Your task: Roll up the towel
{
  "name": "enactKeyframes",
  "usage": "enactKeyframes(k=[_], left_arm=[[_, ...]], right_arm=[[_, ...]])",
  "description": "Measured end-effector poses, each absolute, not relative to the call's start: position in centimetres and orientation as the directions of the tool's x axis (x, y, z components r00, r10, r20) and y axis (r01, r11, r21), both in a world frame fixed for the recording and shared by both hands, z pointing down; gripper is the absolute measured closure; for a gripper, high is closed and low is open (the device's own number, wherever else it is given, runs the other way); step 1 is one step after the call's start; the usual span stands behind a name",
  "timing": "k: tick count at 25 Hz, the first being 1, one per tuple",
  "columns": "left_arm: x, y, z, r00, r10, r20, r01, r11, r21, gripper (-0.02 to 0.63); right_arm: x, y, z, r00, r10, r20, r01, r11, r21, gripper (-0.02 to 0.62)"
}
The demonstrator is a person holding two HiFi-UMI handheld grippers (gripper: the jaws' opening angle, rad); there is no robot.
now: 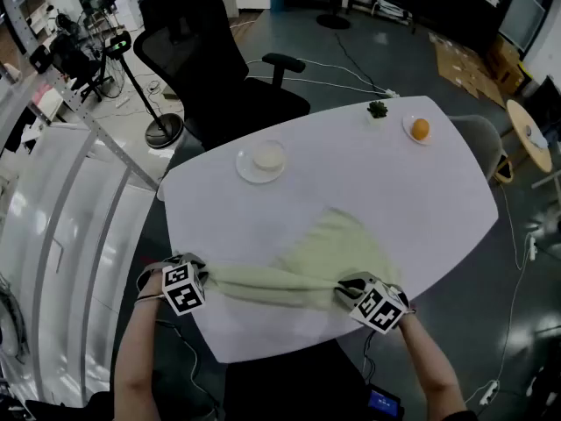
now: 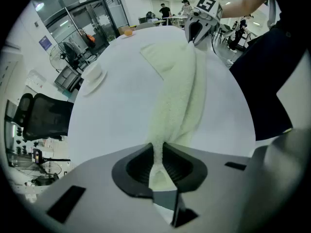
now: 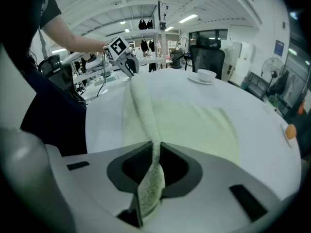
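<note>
The towel (image 1: 326,251) is soft pale-green terry cloth with a nubby looped pile, and the tabletop (image 1: 412,200) under it is smooth, white and matt with a faint sheen. The left tool (image 1: 209,275) and the right tool (image 1: 344,289) have smooth matt grey plastic shells around black ribbed pads (image 2: 138,168). The saucer (image 1: 248,172) near the far edge looks glossy, like white glazed ware.

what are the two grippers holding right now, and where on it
Both hold the pale green towel by its near edge: the left gripper pinches the left end, the right gripper the right end.
</note>
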State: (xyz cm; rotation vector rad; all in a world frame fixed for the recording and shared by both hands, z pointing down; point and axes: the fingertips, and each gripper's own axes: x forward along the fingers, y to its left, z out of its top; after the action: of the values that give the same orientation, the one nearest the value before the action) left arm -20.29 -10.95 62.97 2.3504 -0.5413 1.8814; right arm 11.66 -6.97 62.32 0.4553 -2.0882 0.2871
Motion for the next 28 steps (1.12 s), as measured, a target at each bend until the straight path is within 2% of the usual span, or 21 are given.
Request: enactKeyframes(k=[9,13,16,18,24,28], left_arm=[[-20.1,-13.3,64.5,0.115,-0.223,0.968,-0.299,-0.937,-0.180,0.524],[-20.2,-13.9,64.4,0.104,-0.285,0.953,-0.287,-0.926,-0.246,0.479],[-20.2,-14.5,63.3,0.128,-0.331,0.935,-0.331,-0.903,-0.275,0.411],[-20.2,-14.6,62.2,0.149,-0.364,0.920,-0.349,-0.889,-0.295,0.403],[-19.0,-14.4,58.2,0.225,-0.452,0.863,-0.323,-0.870,-0.372,0.394],[-17.4,-12.7,56.6,0.296,-0.444,0.845,-0.271,-0.888,-0.372,0.344]], right_arm=[[12.1,-9.0,63.9,-0.449,-0.212,0.868,-0.397,0.918,0.019,0.538],[12.3,-9.5,64.1,-0.434,-0.245,0.867,-0.399,0.915,0.058,0.517],[12.6,-10.0,63.4,-0.434,-0.279,0.857,-0.419,0.904,0.082,0.448],[12.9,-10.2,62.5,-0.431,-0.312,0.847,-0.433,0.895,0.109,0.409],[14.3,-9.4,59.5,-0.390,-0.415,0.822,-0.462,0.860,0.215,0.394],[14.9,-7.6,58.4,-0.362,-0.447,0.818,-0.479,0.842,0.249,0.390]])
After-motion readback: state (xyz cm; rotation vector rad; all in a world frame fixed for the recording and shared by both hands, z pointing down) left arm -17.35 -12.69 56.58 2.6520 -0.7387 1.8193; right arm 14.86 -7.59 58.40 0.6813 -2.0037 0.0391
